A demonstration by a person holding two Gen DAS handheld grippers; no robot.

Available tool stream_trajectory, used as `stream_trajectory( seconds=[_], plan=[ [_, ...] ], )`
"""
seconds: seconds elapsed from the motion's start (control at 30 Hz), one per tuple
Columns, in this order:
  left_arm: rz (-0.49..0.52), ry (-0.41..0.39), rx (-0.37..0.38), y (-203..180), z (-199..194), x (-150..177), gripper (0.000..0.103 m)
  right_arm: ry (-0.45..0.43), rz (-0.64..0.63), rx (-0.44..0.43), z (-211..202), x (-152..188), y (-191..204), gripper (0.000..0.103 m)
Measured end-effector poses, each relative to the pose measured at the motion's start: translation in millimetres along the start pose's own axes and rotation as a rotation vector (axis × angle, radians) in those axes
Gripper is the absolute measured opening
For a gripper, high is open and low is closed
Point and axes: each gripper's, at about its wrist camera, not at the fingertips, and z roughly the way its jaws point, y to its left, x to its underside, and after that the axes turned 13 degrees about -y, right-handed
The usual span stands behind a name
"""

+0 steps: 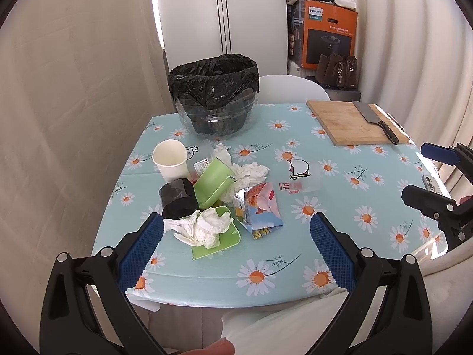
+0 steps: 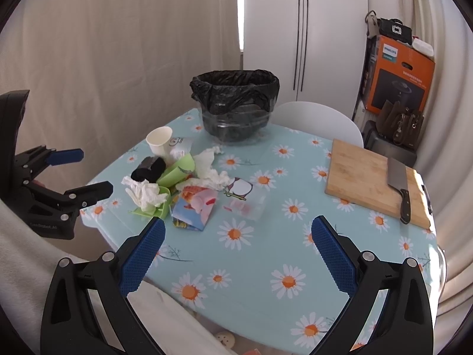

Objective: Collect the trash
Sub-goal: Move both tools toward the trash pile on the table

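Both tongs, left [image 1: 236, 230] and right [image 2: 238, 233], gape empty at the near table [image 1: 207, 278] edge; clutching loose tissue [image 1: 204, 227] mid-table may drag the green tray [image 1: 227, 241]; bin [image 1: 214, 97] stands beyond

Pale curtains [image 2: 118, 59] hang on the left, daylight slipping through a narrow gap beside the white wardrobe [image 2: 304, 35]. A white chair [image 2: 319, 121] sits behind the table [image 2: 251, 266], and an orange box [image 2: 399, 80] stands stacked in the right-hand corner.
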Motion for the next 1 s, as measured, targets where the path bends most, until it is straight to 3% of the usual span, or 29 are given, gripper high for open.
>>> stream_trajectory(
  seconds=[1.0],
  plan=[
    [0.019, 0.026, 0.014, -5.3, -3.0, 5.4, 0.097, 0.019, -0.011, 0.002, 7.0, 0.6, 8.1, 0.095]
  ],
)
